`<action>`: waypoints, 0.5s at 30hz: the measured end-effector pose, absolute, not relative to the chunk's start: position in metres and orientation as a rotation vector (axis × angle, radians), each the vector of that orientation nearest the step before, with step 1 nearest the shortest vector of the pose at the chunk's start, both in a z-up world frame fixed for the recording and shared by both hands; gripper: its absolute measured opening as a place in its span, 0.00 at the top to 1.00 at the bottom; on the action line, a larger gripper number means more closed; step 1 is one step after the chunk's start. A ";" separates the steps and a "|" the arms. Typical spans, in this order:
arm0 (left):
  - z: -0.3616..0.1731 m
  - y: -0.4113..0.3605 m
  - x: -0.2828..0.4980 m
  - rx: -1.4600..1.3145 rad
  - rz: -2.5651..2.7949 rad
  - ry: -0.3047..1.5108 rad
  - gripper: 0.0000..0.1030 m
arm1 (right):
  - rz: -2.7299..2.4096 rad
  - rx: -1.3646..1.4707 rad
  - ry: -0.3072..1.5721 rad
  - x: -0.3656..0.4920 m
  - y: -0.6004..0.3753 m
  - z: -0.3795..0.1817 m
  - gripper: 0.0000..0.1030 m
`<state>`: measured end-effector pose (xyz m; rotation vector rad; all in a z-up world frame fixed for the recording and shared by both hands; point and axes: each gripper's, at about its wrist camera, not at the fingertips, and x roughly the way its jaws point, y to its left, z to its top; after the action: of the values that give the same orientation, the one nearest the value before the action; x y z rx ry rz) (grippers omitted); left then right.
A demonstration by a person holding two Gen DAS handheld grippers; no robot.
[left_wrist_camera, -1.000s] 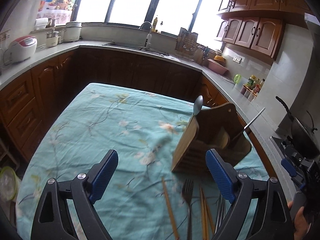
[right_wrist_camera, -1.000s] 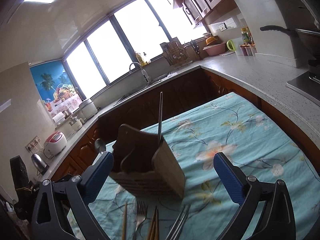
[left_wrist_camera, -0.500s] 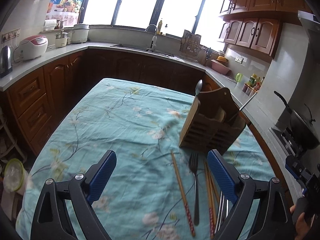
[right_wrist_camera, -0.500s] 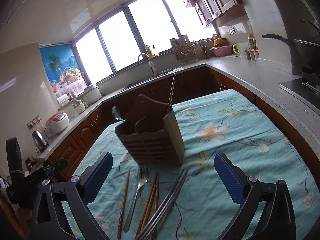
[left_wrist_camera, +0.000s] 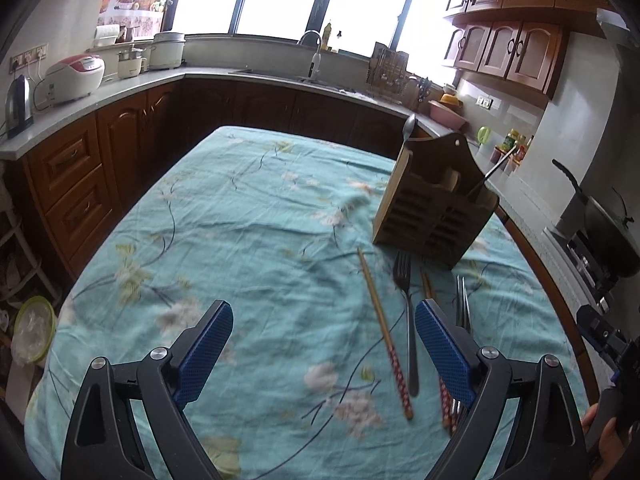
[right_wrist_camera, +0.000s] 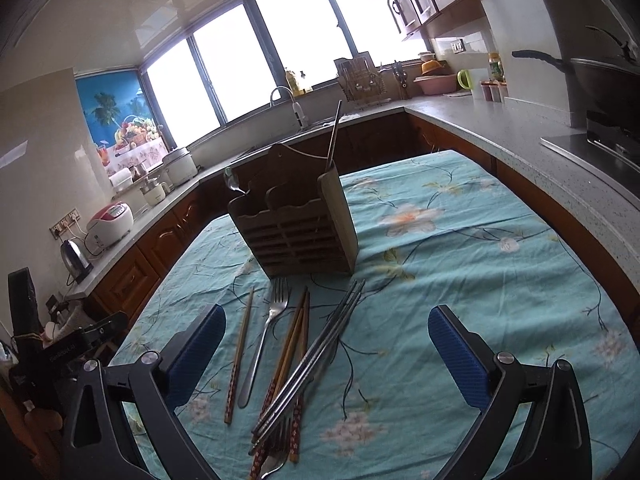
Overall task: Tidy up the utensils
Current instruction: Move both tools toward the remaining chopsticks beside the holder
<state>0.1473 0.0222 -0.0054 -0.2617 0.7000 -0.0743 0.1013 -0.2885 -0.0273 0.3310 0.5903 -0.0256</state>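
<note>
A wooden utensil caddy [left_wrist_camera: 434,204] [right_wrist_camera: 296,232] stands on the teal floral tablecloth [left_wrist_camera: 240,240]. A spoon [left_wrist_camera: 409,130] and a metal stick [right_wrist_camera: 334,136] stand in it. In front of it lie a fork [right_wrist_camera: 264,336] [left_wrist_camera: 406,312], a single wooden chopstick [left_wrist_camera: 384,332] [right_wrist_camera: 239,348], more wooden chopsticks [right_wrist_camera: 294,340], metal chopsticks [right_wrist_camera: 320,352] and a second fork [right_wrist_camera: 276,456]. My left gripper [left_wrist_camera: 324,344] is open and empty above the cloth, left of the utensils. My right gripper [right_wrist_camera: 326,348] is open and empty above the utensil pile.
Brown kitchen cabinets and a grey counter [left_wrist_camera: 120,84] wrap around the table. A rice cooker [left_wrist_camera: 76,78] and kettle [left_wrist_camera: 18,106] stand on the left, a sink [left_wrist_camera: 312,76] at the back, a wok [left_wrist_camera: 612,232] on the stove at the right.
Both grippers have pulled back and up from the caddy. More of the table and the full lengths of the utensils have come into view. Both stay open.
</note>
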 end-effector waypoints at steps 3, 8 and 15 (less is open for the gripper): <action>-0.010 0.021 0.147 -0.258 -0.069 0.719 0.10 | -0.029 0.331 0.606 0.099 -0.287 -0.033 0.01; -0.014 0.019 0.152 -0.248 -0.070 0.743 0.10 | -0.026 0.330 0.642 0.100 -0.282 -0.044 0.01; -0.022 0.013 0.170 -0.227 -0.071 0.776 0.10 | -0.024 0.331 0.689 0.109 -0.279 -0.057 0.01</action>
<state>0.1701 0.0131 -0.0218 -0.2269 0.7765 -0.0710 0.1091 -0.2786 -0.0570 0.3315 0.6891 -0.0243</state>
